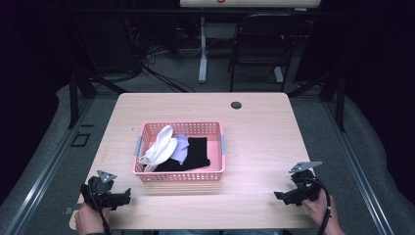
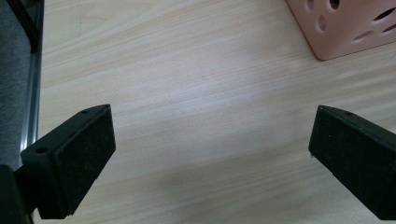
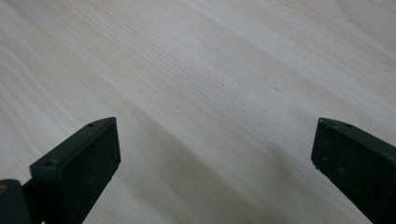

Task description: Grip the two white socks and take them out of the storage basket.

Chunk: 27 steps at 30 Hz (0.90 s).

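The pink basket (image 1: 180, 152) of white (image 1: 159, 147) and black cloths (image 1: 195, 152) sits ahead of both grippers, just beyond the left gripper (image 1: 123, 197), well apart from the right gripper (image 1: 280, 197). Both are spread wide, holding nothing, low over the surface (image 1: 259, 137). A reach in could snag the perforated wall or pinch several cloths together, dragging the light basket.

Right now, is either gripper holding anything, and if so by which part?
Nothing is held. The left gripper and the right gripper both have their jaws wide apart over bare table, short of the pink basket.
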### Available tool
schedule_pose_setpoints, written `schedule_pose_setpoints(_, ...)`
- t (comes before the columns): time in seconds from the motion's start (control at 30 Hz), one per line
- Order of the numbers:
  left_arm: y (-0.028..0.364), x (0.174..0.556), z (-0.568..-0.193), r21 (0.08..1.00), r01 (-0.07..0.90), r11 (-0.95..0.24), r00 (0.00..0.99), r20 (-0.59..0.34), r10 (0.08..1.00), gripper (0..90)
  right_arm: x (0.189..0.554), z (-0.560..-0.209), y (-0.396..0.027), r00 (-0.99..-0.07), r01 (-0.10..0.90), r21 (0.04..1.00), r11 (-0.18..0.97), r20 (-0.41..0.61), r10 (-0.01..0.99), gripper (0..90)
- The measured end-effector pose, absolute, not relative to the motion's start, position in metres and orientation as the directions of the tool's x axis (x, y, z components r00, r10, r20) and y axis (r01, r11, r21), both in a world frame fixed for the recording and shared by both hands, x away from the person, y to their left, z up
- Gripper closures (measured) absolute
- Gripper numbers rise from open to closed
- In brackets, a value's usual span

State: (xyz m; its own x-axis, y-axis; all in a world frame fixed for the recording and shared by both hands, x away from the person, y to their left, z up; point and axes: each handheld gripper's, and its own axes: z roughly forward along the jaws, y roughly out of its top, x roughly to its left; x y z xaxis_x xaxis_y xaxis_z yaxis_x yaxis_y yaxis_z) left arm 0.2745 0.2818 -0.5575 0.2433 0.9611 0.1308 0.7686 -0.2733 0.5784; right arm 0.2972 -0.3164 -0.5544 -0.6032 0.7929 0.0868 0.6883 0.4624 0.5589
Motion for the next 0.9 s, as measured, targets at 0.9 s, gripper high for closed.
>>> schedule_pose_setpoints(0.9, 0.275, 0.272, -0.547, 0.543, 0.786, -0.295, 0.275, 0.119, 0.954, 0.7, 0.302, -0.559, -0.301, -0.649, 0.661, 0.536, 0.525, 0.057, 0.758, 0.0)
